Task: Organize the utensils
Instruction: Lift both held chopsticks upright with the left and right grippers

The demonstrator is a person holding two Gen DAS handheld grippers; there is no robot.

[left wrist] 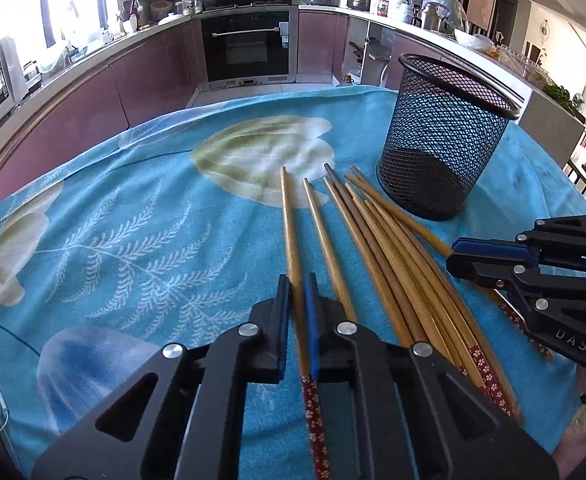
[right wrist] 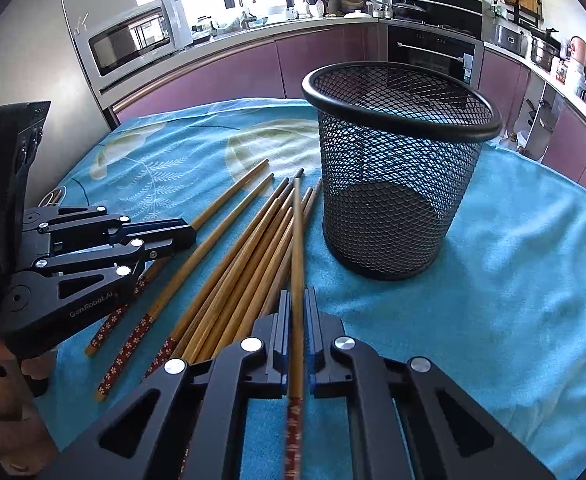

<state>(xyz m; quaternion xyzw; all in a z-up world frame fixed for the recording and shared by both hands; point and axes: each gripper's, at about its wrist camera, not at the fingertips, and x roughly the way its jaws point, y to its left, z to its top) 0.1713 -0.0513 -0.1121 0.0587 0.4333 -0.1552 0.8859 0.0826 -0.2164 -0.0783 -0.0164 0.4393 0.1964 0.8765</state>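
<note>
Kitchen cabinets and an oven curve round behind, and up front a bench under a blue leaf-print cloth [left wrist: 133, 208] carries everything that matters. Left claw [left wrist: 298, 292] is clenched on a single chopstick [left wrist: 291, 220], the outermost one on that side, with its tip lying out on the cloth. Right claw [right wrist: 298, 304] is clamped tight on another chopstick [right wrist: 297, 240], this one angled up over the pile and pointing toward the holder. So both hands have a stick each!

Now the score. Black mesh holder [right wrist: 393, 184] stands upright just beside the pile, and through the mesh I can see only its dark floor: nothing is in it yet. Remaining chopsticks [left wrist: 393, 264] lie fanned on the cloth between the two claws, tips toward the holder, patterned red ends nearer us. By my reckoning this is the very start: two sticks gripped, none delivered, and the whole bundle left to move across and drop in.
</note>
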